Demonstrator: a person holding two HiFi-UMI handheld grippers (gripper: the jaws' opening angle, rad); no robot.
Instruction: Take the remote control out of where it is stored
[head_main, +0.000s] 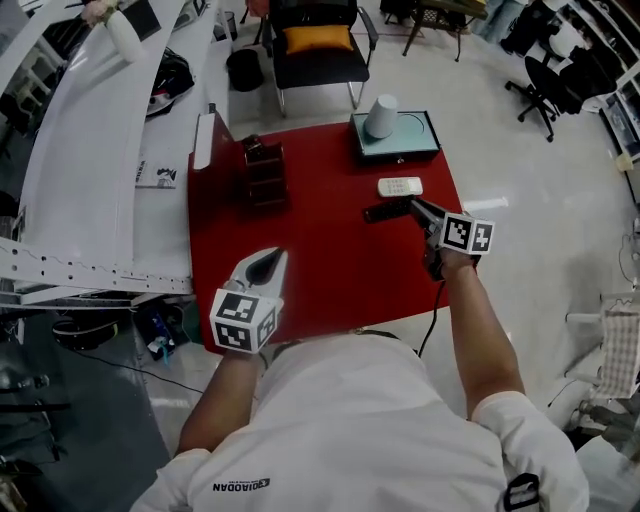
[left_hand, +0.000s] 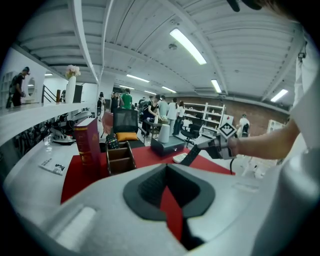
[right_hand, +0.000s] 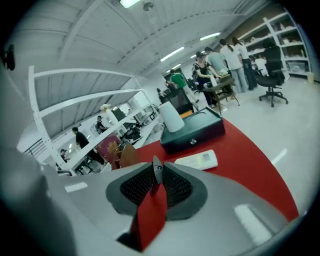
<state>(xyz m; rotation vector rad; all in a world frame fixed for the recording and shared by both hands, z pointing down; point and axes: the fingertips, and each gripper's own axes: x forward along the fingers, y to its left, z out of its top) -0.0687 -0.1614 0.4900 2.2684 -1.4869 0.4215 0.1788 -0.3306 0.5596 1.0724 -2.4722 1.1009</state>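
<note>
Right gripper (head_main: 413, 206) clamps the black remote control (head_main: 385, 212) by one end; it may pivot loose onto the white remote (head_main: 400, 186) just ahead. Left gripper (head_main: 272, 262) gapes empty.

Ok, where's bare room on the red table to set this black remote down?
Bare: the middle of the red table, between the wooden organizer and the white remote, and the near strip between the left gripper and right gripper. Crowded: the far edge, with organizer, box and cup.
</note>
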